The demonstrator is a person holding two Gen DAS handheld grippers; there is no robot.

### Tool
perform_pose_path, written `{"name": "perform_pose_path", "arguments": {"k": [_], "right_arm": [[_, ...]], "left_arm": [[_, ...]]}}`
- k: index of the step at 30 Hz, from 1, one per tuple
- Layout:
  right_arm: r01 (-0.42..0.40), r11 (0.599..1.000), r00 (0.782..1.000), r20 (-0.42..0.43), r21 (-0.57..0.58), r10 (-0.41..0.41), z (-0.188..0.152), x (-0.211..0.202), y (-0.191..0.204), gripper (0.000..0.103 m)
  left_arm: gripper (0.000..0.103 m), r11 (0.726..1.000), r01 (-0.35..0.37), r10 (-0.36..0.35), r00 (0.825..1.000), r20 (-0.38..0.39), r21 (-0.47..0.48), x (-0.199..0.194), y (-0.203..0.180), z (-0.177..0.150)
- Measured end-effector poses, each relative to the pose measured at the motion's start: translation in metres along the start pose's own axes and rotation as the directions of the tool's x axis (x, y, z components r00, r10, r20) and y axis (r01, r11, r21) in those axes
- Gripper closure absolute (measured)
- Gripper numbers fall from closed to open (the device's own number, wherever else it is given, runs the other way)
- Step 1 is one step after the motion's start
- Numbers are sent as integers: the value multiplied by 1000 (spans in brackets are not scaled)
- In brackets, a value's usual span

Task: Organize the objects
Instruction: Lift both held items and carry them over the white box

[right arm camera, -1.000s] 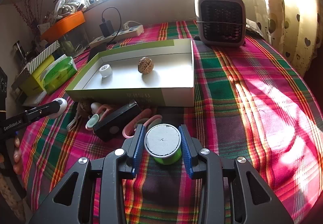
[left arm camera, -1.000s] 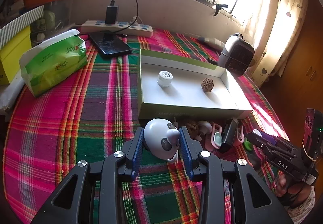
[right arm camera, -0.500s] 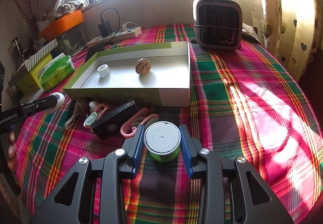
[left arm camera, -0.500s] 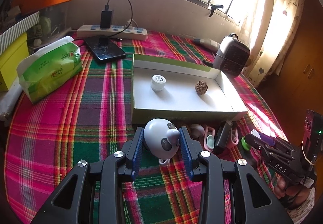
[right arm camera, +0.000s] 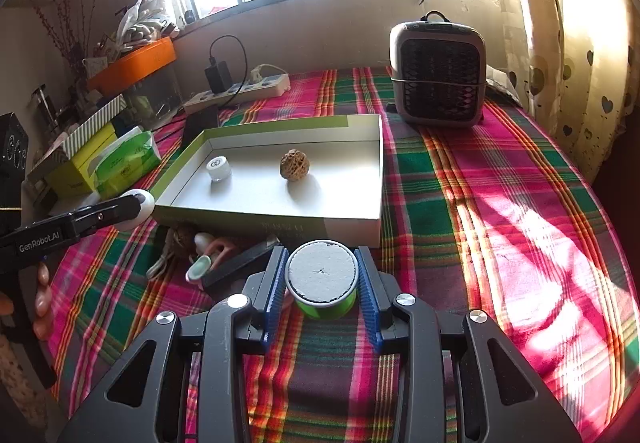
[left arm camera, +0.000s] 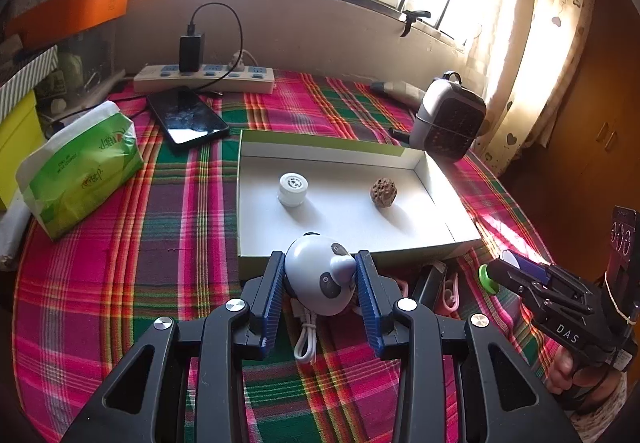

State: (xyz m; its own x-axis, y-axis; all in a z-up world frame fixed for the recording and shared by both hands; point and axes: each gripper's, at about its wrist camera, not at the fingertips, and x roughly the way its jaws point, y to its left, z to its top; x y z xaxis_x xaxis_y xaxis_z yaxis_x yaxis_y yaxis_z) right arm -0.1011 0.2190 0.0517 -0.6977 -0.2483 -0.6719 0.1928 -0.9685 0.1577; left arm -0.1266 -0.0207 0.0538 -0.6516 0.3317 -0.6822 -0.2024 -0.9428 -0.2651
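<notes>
L claw [left arm camera: 320,283] clamps panda gadget [left arm camera: 320,275], box [left arm camera: 440,179] at 12 o'clock. R claw [right arm camera: 322,283] clamps green spool [right arm camera: 322,279].

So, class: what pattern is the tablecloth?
The tablecloth is plaid: pink, green and dark stripes with yellow lines. The right wrist view shows it best.

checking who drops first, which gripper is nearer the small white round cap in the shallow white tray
Left. The left gripper, shut on the grey panda-shaped toy, sits at the shallow white tray's near wall, roughly in line with the small white round cap. The right gripper, shut on the green spool, is further right.
</notes>
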Motion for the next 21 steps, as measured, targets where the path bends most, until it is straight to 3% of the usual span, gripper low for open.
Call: {"name": "perform_pose_path", "arguments": {"k": [21], "right_arm": [[-32, 999, 999, 2, -33, 33, 61, 37, -6, 68]], "left_arm": [[70, 999, 31, -31, 999, -20, 36, 47, -14, 50]]}}
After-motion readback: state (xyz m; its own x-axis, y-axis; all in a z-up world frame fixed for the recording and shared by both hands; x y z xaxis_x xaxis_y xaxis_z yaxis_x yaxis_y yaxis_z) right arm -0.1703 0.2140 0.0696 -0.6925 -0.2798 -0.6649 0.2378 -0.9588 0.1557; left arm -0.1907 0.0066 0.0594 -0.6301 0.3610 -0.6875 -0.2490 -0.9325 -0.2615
